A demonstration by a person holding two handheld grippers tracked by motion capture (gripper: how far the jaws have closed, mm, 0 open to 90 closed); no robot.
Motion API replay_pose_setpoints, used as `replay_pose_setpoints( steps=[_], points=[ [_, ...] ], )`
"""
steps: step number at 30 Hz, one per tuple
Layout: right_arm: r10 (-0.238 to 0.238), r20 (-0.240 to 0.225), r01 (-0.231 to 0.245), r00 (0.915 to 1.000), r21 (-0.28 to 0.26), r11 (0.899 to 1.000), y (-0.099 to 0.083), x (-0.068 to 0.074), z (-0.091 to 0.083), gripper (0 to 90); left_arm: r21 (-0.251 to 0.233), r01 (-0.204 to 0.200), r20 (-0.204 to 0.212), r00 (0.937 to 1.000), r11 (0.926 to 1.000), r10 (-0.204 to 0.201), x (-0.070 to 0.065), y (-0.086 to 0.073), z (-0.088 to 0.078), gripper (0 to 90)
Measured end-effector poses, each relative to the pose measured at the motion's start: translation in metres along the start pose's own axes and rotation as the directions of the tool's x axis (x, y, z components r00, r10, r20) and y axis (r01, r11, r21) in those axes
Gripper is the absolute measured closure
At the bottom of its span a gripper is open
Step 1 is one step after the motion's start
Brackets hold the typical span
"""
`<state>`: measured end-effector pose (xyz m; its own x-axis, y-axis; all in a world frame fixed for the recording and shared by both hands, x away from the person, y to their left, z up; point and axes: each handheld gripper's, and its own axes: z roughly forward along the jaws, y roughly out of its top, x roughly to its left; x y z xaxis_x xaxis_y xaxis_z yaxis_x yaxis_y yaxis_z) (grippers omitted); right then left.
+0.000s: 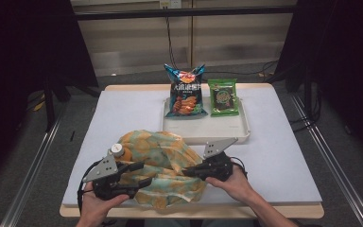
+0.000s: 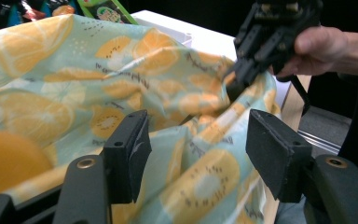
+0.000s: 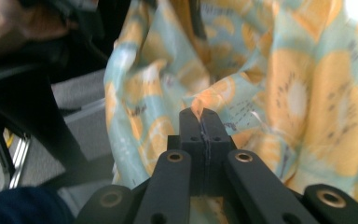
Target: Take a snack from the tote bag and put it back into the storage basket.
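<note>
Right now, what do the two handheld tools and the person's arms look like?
Both are black, with linked arms, brass-coloured pivot pins and blocky black pads. The left tool and right tool each carry a grey three-cornered plate on top. A black cable loops from the left one. Forearms are bare, no sleeves in view.

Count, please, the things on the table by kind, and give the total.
Snack packets: 2, blue and green
White tray: 1
Fruit-print cloth bag: 1
Orange bottle with pale cap: 1
Total: 5

Fruit-print cloth bag [image 1: 163, 165] lies near the tray [image 1: 203, 132]; left gripper [image 1: 141, 174] and right gripper [image 1: 186, 172] at the bag's near edge.
</note>
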<state>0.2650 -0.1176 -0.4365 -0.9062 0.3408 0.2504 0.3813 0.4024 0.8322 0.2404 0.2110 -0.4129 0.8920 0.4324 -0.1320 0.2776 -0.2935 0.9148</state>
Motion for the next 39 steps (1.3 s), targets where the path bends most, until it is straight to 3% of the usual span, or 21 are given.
replay_pose_setpoints(
  steps=[1,3,5,8,11,15,17,20,26,30,34,39],
  points=[
    [0.011,-0.005,-0.011,0.9999,0.004,1.0,-0.003,0.0,0.001,89.4,0.003,0.0,0.013,0.9999,1.0,0.0,0.002,0.002,0.003,39.5],
    [0.011,-0.001,-0.011,0.9999,0.015,1.0,-0.005,-0.001,0.001,89.0,0.019,-0.015,-0.002,0.9999,0.9997,0.015,0.005,0.003,0.009,44.0],
    [0.019,0.001,-0.019,0.9998,0.004,1.0,-0.006,-0.002,0.0,88.1,0.027,-0.005,-0.003,1.0,0.9996,0.006,0.007,-0.001,0.017,46.9],
    [0.028,0.018,-0.028,0.9995,-0.005,1.0,-0.007,-0.003,-0.001,86.8,0.104,-0.022,-0.022,0.9995,0.9943,0.024,0.005,-0.013,0.024,49.9],
    [0.033,0.027,-0.033,0.9991,-0.025,0.999,-0.006,-0.004,-0.002,83.9,0.133,-0.024,-0.016,0.9995,0.9908,0.027,0.002,-0.017,0.022,55.4],
    [0.034,0.034,-0.033,0.9988,-0.036,0.999,-0.003,-0.004,-0.004,81.6,0.162,-0.022,-0.01,0.9997,0.9866,0.024,0.004,-0.021,0.02,73.5],
    [0.03,0.041,-0.029,0.9987,-0.04,0.999,-0.002,-0.004,-0.004,81.3,0.165,-0.003,0.006,1.0,0.9863,0.002,0.005,-0.022,0.019,83.2],
    [0.028,0.044,-0.026,0.9986,-0.048,0.999,0.001,-0.005,-0.004,79.1,0.176,0.015,0.014,0.9998,0.9843,-0.017,0.005,-0.024,0.017,89.7],
    [0.016,0.059,-0.011,0.9981,-0.078,0.997,0.013,-0.007,-0.007,70.4,0.168,0.059,0.014,0.998,0.9839,-0.062,0.004,-0.031,0.006,90.0],
    [-0.014,0.053,0.019,0.9985,-0.089,0.996,0.026,-0.004,-0.005,65.5,0.201,0.082,0.02,0.9959,0.976,-0.088,0.004,-0.04,-0.001,90.0],
    [-0.026,0.056,0.032,0.9981,-0.094,0.995,0.036,-0.002,0.002,60.9,0.223,0.094,-0.007,0.9955,0.9704,-0.095,0.005,-0.043,-0.003,90.0],
    [-0.04,0.063,0.046,0.9972,-0.106,0.993,0.05,-0.003,0.007,54.4,0.177,0.096,0.027,0.9944,0.9795,-0.102,0.005,-0.041,-0.005,90.0]
  ],
)
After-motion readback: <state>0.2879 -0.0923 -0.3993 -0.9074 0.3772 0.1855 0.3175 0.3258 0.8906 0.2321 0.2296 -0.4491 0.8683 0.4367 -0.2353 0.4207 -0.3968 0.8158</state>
